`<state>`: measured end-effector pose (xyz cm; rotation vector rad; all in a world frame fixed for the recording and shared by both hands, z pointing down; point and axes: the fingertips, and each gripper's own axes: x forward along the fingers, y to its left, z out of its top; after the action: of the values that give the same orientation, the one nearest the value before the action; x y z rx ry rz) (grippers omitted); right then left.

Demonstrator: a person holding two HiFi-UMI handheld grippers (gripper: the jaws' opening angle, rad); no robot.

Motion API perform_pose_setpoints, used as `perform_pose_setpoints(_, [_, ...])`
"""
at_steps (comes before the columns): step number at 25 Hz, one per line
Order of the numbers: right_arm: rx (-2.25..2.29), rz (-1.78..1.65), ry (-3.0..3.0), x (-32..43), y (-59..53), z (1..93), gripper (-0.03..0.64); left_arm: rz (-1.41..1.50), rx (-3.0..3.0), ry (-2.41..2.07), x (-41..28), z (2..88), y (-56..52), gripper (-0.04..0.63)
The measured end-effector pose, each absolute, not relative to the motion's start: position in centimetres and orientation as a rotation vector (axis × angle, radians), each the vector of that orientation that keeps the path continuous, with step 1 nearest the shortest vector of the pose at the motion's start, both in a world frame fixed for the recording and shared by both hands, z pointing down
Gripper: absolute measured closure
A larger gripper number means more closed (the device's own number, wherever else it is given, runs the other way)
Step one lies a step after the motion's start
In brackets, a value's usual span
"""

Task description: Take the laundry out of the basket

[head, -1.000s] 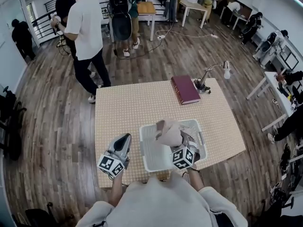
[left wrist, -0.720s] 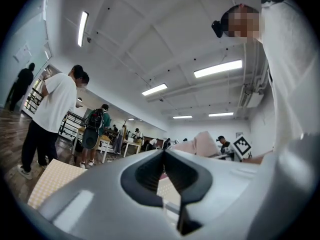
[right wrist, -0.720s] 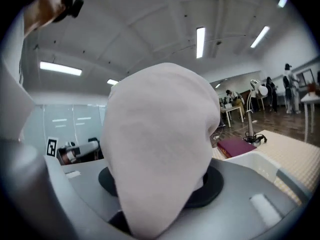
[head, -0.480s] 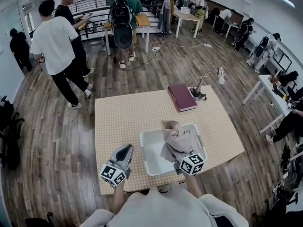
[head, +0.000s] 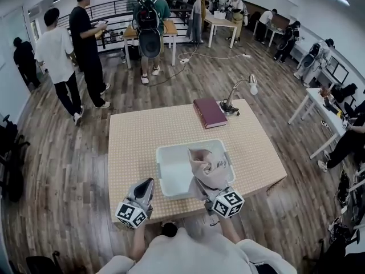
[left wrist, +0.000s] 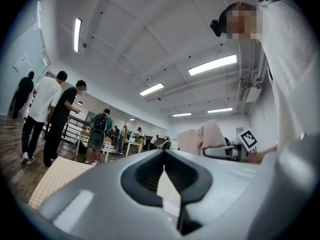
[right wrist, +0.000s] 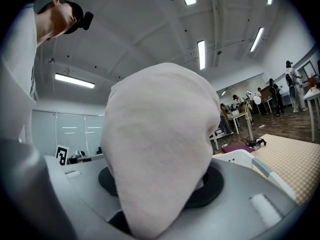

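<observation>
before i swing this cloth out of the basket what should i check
1. Grip on the load: ok. The right gripper is closed on the beige cloth, which bulges out between its jaws.
2. Cloth clear of the white basket: cannot tell. It is bunched above the basket's right half and its lower end is hidden.
3. Is the left gripper free: ok. Its jaws are together and empty, left of the basket.
4. Landing spot: ok. The table left of the basket is bare; the book and lamp sit at the far edge.
5. More laundry inside: cannot tell. The visible floor is bare, but the part under the cloth is hidden.
</observation>
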<state>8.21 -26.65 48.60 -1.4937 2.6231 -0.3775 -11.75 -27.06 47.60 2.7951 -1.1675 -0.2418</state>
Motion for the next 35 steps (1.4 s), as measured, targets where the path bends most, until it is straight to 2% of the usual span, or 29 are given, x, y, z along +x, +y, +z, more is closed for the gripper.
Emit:
perform_pose_setpoints(10, [-1.460, -0.332, 2.645, 11.4, -12.5, 48.8, 0.387, -0.206, 2.806, -1.228, -8.0, 47.5, -13.1, 0.588])
perform_pose_setpoints(18, [-1.417, -0.330, 2.703, 11.0, -4.1, 49.4, 0.387, -0.180, 2.834, -1.205, -5.4, 46.4, -5.4, 0.588])
perform_pose_setpoints(27, [-1.425, -0.358, 2.690, 10.4, 0.0, 49.6, 0.387, -0.163, 2.862, -1.150, -4.6, 45.6, -1.9, 0.588])
perform_pose_setpoints(35, [-1.493, -0.326, 2.674, 7.5, 0.2, 48.6, 0.387, -0.168, 2.863, -1.135, -8.6, 44.8, -1.0, 0.588])
